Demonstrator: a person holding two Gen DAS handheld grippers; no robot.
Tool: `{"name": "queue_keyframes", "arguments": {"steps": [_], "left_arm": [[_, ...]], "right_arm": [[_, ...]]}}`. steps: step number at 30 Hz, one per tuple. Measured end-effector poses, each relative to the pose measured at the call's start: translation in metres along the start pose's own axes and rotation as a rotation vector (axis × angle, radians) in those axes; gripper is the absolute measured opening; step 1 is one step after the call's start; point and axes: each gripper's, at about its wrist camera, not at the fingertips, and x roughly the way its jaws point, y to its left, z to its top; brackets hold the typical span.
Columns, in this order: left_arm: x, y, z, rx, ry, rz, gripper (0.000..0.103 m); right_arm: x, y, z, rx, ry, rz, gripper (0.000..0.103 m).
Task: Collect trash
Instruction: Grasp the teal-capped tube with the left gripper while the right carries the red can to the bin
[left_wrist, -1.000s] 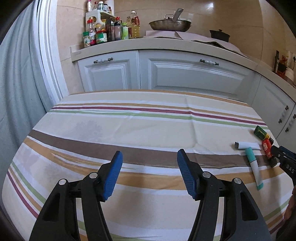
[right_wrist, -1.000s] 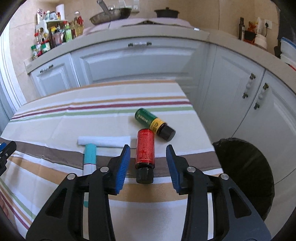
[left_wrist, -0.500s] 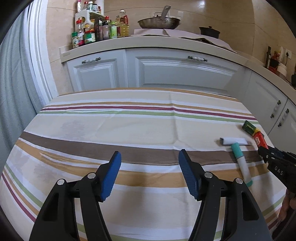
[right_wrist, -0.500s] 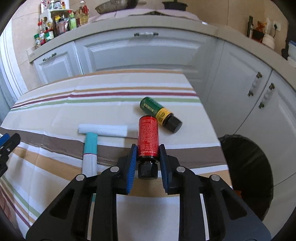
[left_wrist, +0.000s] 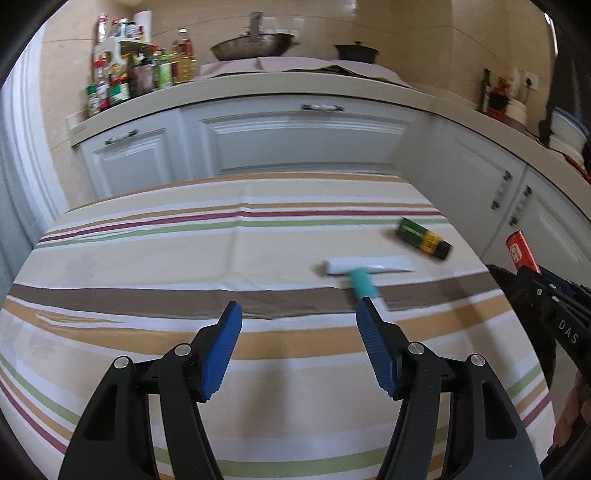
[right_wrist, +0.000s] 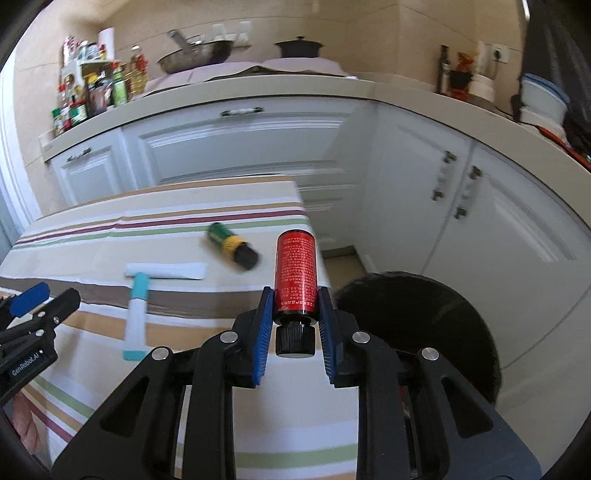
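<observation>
The red bottle (right_wrist: 296, 273) lay on the bench (left_wrist: 147, 258) a second ago; now the right gripper (right_wrist: 295, 314) squeezes it tight and holds it up near the bench edge, beside the black bin (right_wrist: 436, 317). The left gripper (left_wrist: 297, 343) has slid toward the teal tube (left_wrist: 364, 286), jaws wide, nothing inside. A white tube (left_wrist: 369, 265) and green bottle (left_wrist: 423, 239) lie on the striped cloth. White cupboards (left_wrist: 295, 144) stand behind.
</observation>
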Motion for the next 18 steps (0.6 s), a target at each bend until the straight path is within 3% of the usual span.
{"name": "queue_keyframes", "arguments": {"steps": [12,18], "left_arm": [[0.027,-0.049,-0.004,0.062,0.086,-0.008,0.062],[0.041,-0.057,-0.01,0.084,0.151,-0.019,0.043]], "right_arm": [[-0.01,-0.065,-0.016,0.105,-0.013,-0.054,0.023],[-0.008,-0.079,-0.021,0.13,-0.011,-0.055,0.023]]}}
